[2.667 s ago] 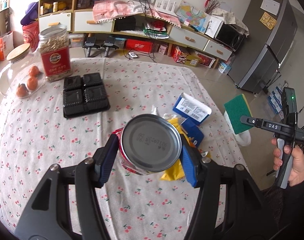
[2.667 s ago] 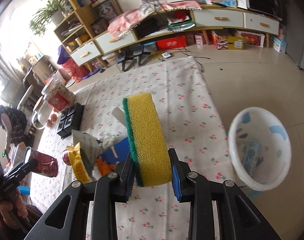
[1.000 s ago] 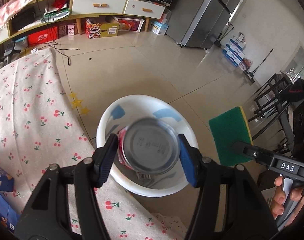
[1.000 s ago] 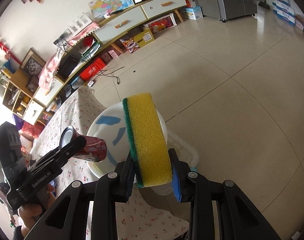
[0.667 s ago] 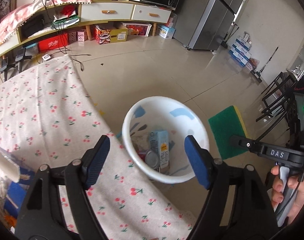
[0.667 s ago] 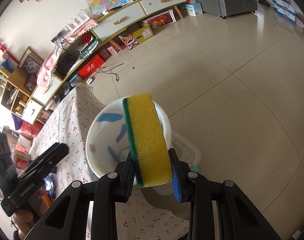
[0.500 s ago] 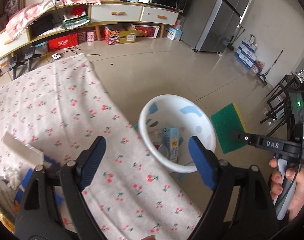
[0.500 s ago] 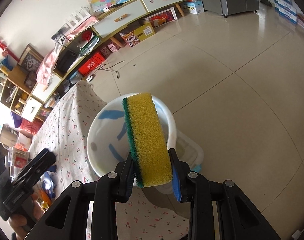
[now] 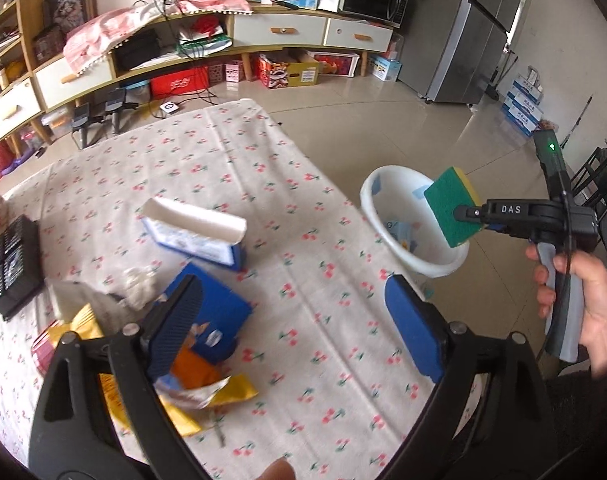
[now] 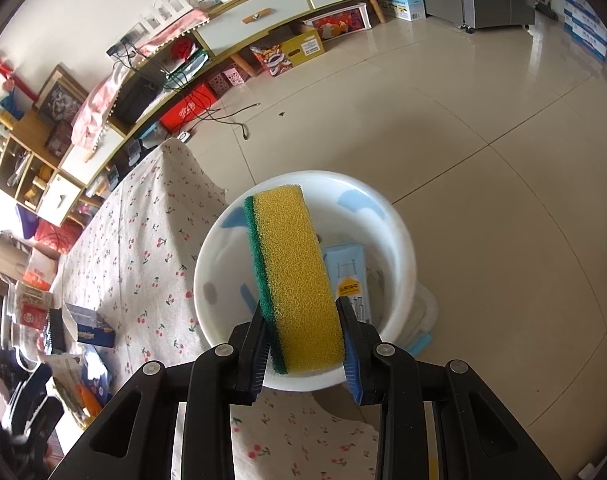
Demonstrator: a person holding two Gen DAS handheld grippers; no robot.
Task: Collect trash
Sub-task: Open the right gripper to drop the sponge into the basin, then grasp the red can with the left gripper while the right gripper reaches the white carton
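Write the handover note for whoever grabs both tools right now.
Left tool: jaws opening, nothing between them, over the table.
Right tool: jaws starting to open, sponge between the pads, above the white bin.
Done: a carton lies in the bin.
Left: drop the sponge; fetch the open white box, blue packet and yellow wrappers.
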